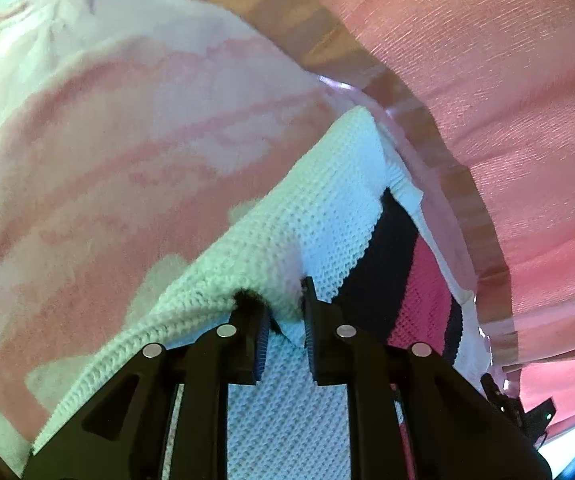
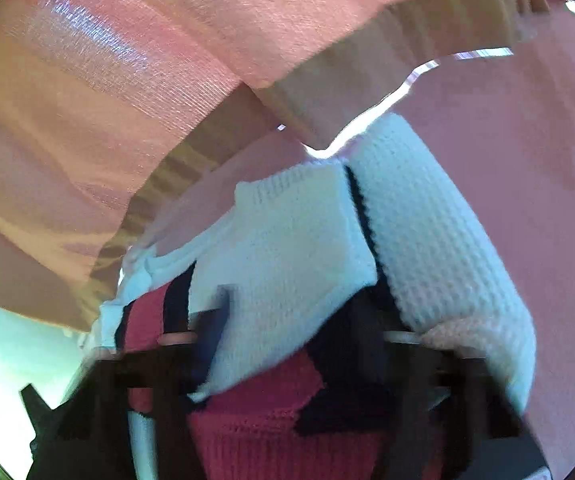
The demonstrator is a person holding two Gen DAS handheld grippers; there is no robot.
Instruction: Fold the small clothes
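A small white knit sweater (image 1: pixel 319 208) with black and pink bands lies on a pink and white patterned cloth. My left gripper (image 1: pixel 283 320) is shut on a bunched fold of the sweater's white knit, its black fingers (image 1: pixel 315 344) pinching the fabric. In the right wrist view the same sweater (image 2: pixel 287 248) fills the centre, white knit draped over pink and black parts. My right gripper (image 2: pixel 287 344) is mostly hidden under the fabric; a finger (image 2: pixel 215 320) shows at the left and the fabric lies across the jaws.
A large pink cloth with a brown striped edge (image 1: pixel 487 100) lies along the right of the sweater, and shows in the right wrist view (image 2: pixel 127 60) at upper left. The patterned pink and white cloth (image 1: pixel 127 140) spreads to the left.
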